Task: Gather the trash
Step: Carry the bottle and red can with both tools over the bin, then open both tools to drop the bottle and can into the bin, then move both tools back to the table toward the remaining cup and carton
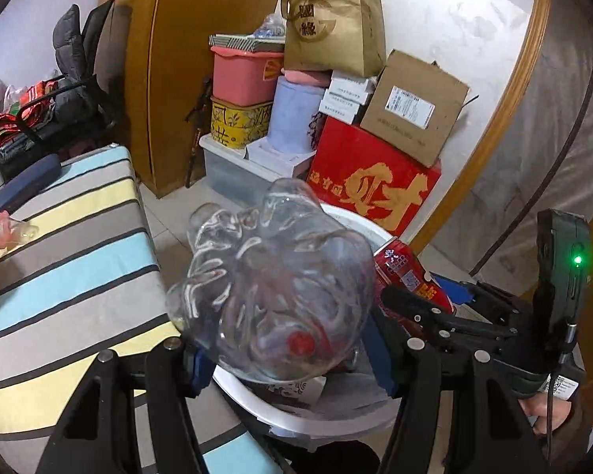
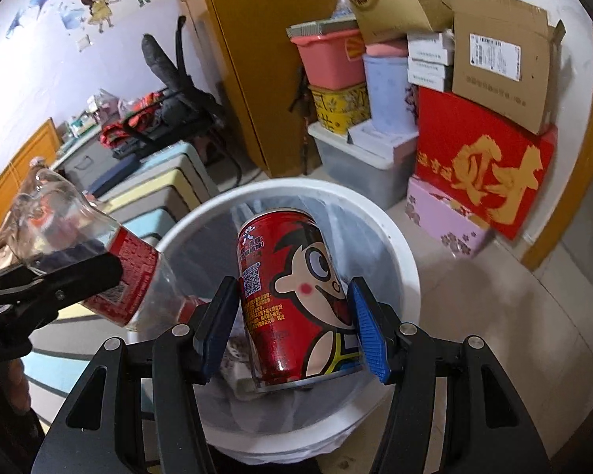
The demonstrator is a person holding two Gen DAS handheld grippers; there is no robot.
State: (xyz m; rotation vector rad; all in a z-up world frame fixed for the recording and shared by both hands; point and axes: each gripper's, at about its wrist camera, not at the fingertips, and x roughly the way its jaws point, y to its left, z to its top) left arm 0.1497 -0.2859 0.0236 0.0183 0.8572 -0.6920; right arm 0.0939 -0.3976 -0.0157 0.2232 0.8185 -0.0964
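My left gripper is shut on a clear crushed plastic bottle with a red label and holds it over the white trash bin. The bottle also shows in the right wrist view, gripped at far left. My right gripper is shut on a red drink can with a cartoon face, held over the open bin. The can shows in the left wrist view, to the right of the bottle. The bin has a clear liner with some paper scraps inside.
A table with a striped cloth stands left of the bin, with a wrapper and a dark case on it. Stacked boxes, a red carton and tubs stand against the wall behind. A chair with clothes stands far left.
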